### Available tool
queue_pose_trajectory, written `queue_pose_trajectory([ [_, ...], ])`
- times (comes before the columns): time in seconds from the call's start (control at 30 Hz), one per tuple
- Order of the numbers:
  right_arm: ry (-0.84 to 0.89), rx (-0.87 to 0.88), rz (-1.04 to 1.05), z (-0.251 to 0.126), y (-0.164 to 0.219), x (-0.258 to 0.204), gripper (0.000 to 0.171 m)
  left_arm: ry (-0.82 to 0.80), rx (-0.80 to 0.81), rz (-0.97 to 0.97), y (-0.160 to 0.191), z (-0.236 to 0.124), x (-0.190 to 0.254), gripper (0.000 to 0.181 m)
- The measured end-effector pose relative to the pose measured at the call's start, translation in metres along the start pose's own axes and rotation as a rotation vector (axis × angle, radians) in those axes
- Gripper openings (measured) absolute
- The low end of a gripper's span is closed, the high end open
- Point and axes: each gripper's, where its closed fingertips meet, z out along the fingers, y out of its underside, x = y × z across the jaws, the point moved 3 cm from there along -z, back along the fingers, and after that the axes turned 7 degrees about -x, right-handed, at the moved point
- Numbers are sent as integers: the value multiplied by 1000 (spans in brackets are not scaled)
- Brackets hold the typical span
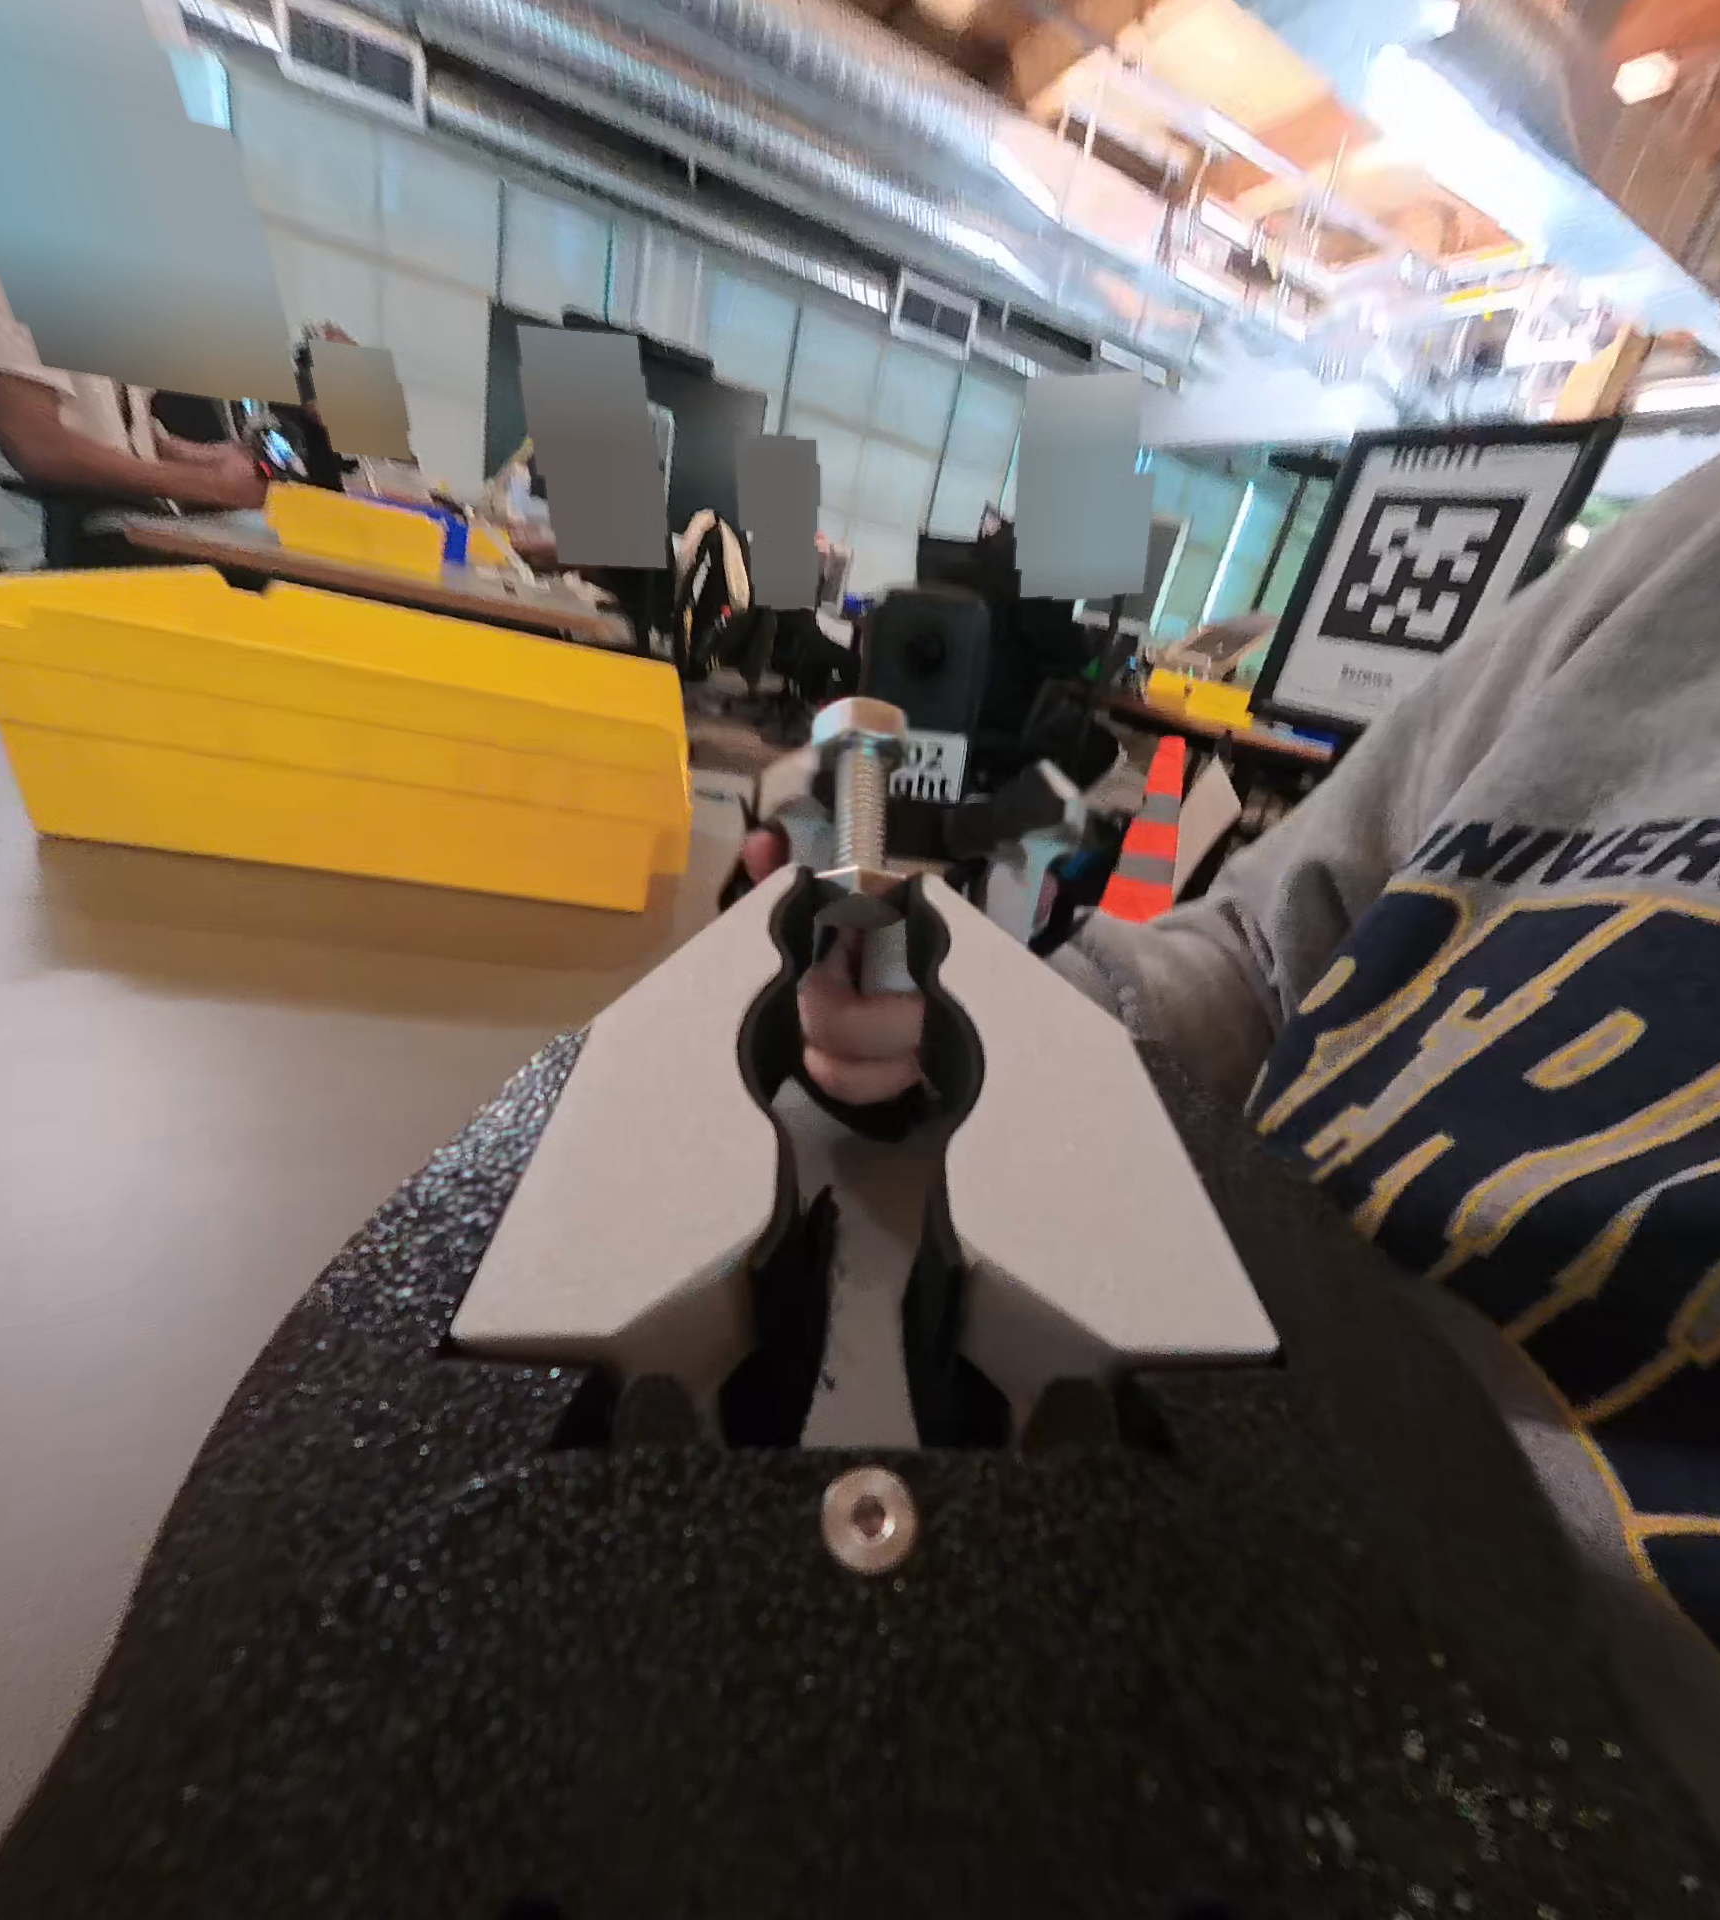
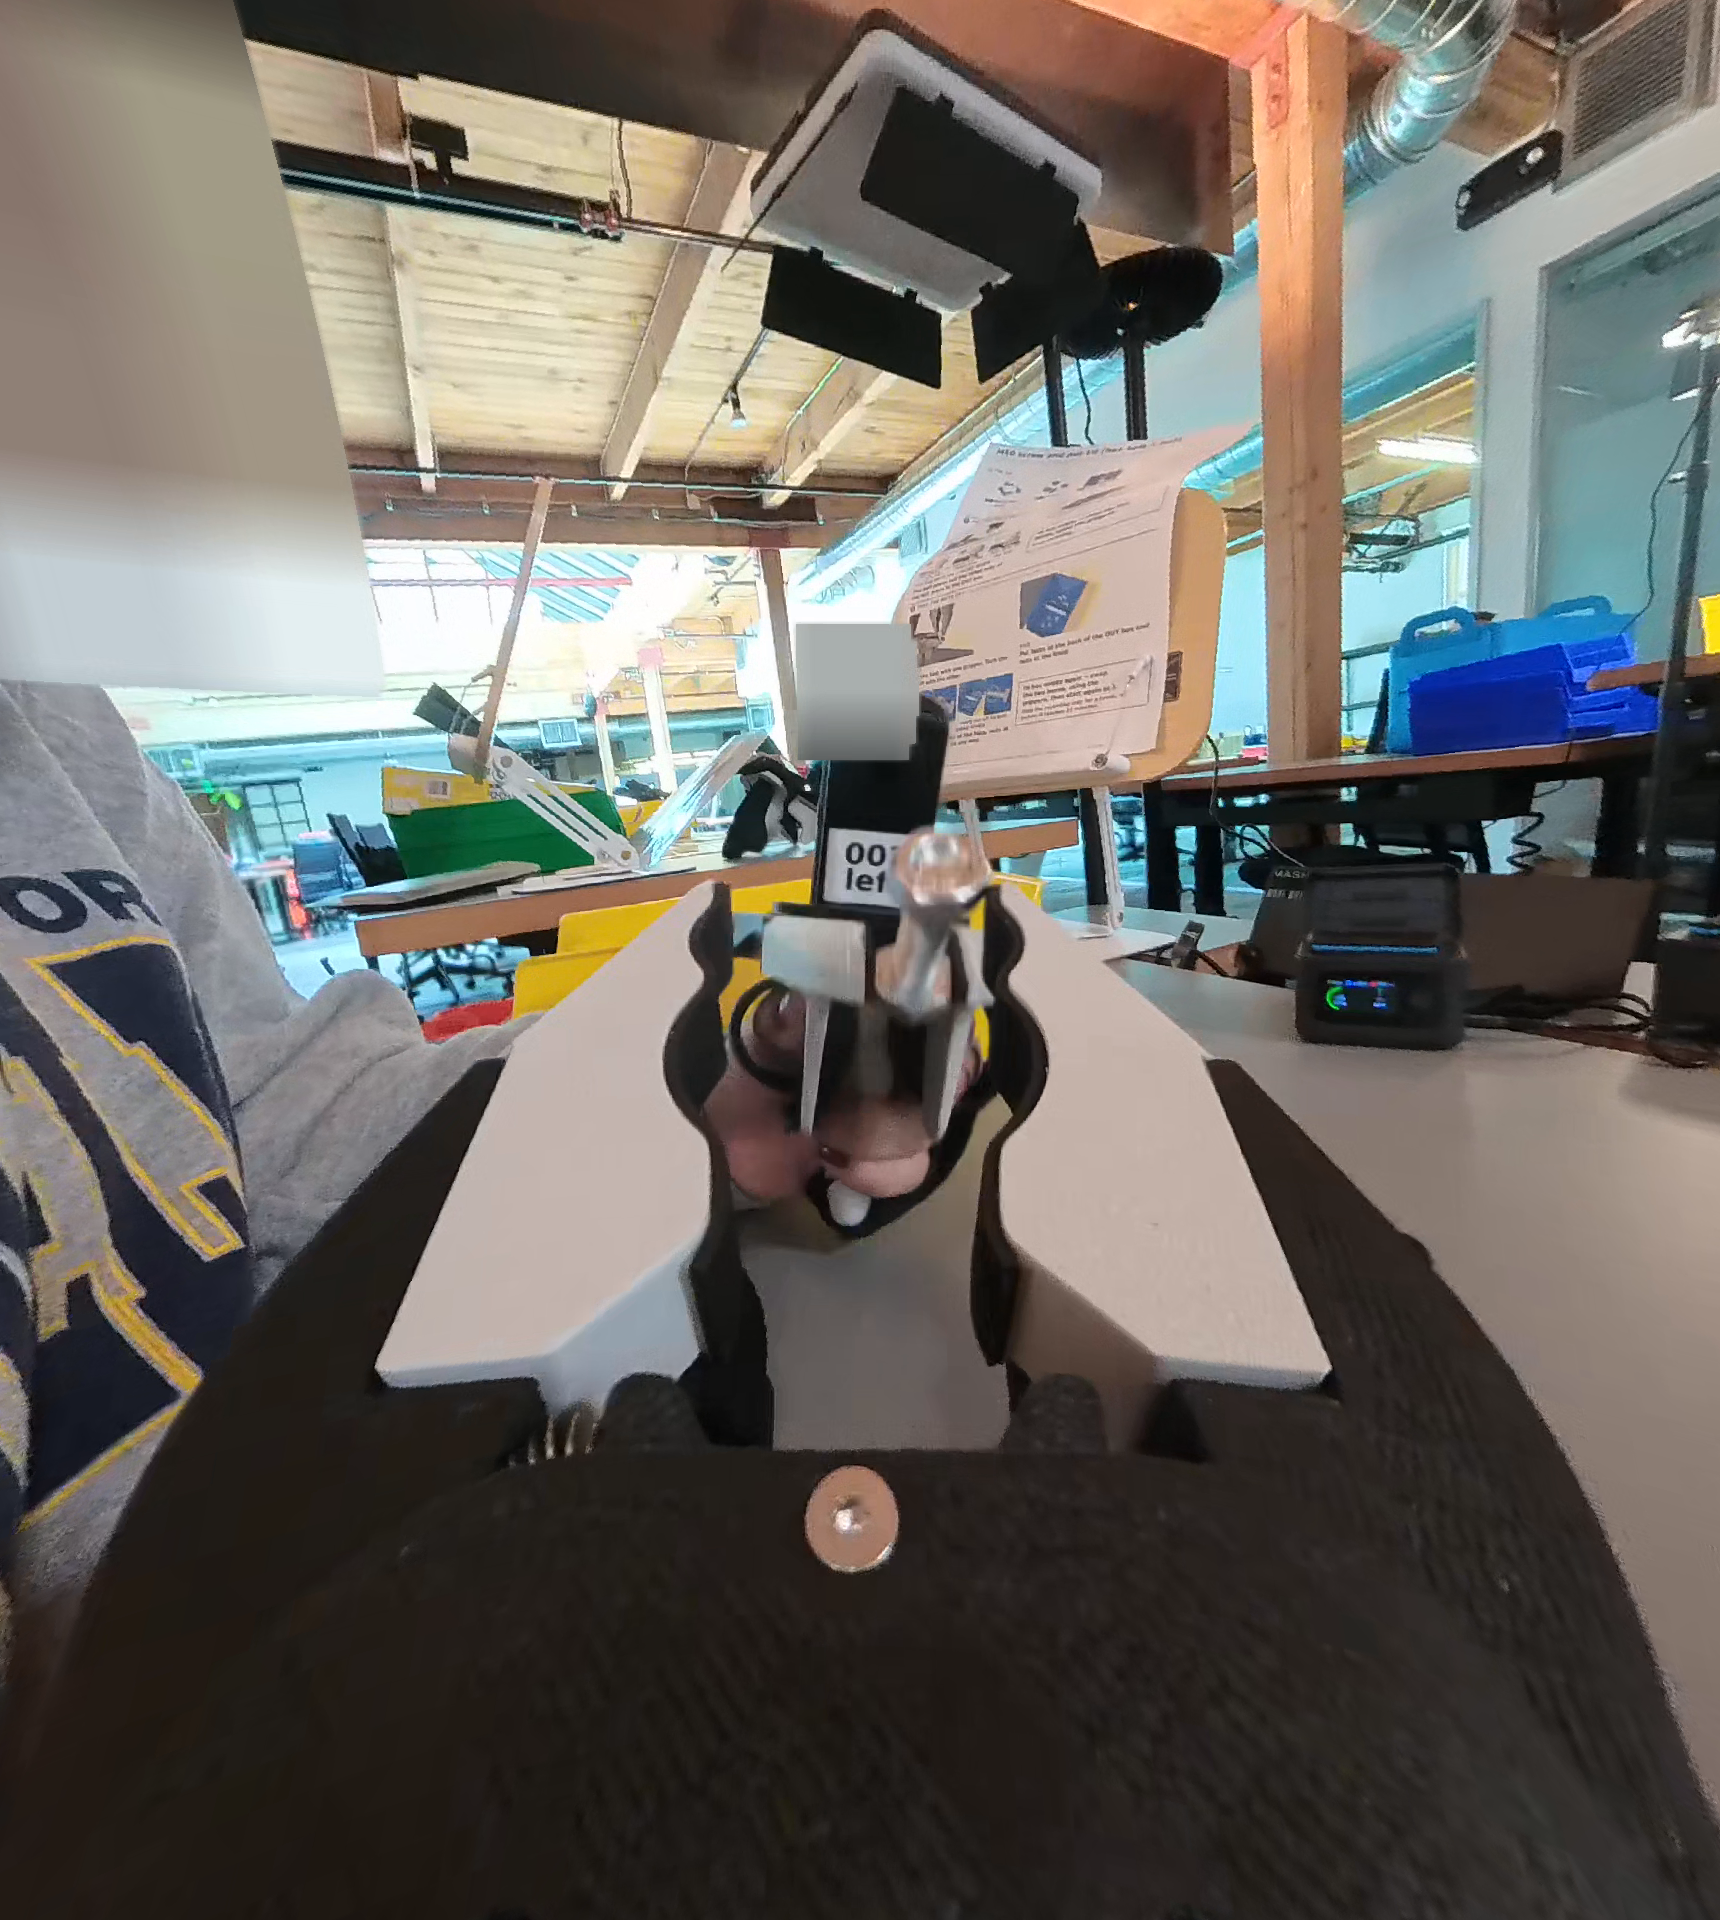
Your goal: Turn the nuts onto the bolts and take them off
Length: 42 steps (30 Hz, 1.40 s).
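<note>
Left gripper [image 1: 861,896]: its 2 grey fingers are pinched on the threaded end of the silver steel bolt [image 1: 858,795], centre of frame.
Bolt: stands upright, hex head on top.
Right gripper [image 2: 861,914]: parted a little around the bolt [image 2: 923,930]; whether it grips, I cannot tell.
Nut: cannot make one out.
Stacked yellow plastic bins [image 1: 316,717]: left, on the table [image 1: 108,1091].
</note>
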Motion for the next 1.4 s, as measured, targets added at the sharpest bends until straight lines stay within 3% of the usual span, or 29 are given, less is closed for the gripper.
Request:
queue_pose_trajectory([
  [0.1,-2,35,33,-5,-4,3,40,-3,67,-29,-8,-13,-4,15],
  [0.3,24,99,47,7,-11,8,55,62,-5,-43,3,3,4,15],
  [0.43,-20,126,67,17,-11,0,55,71,0,-54,4,7,4,15],
  [0.63,-12,163,83,12,-14,2,55,-71,197,-57,-19,-19,-13,14],
  [0.97,-23,237,146,24,-19,4,66,54,36,-110,2,12,0,15],
  [1.2,-24,248,169,20,-18,4,67,-31,240,-104,-23,-20,-10,14],
  [1.4,-21,270,186,19,-20,6,67,47,53,-136,0,10,-1,15],
])
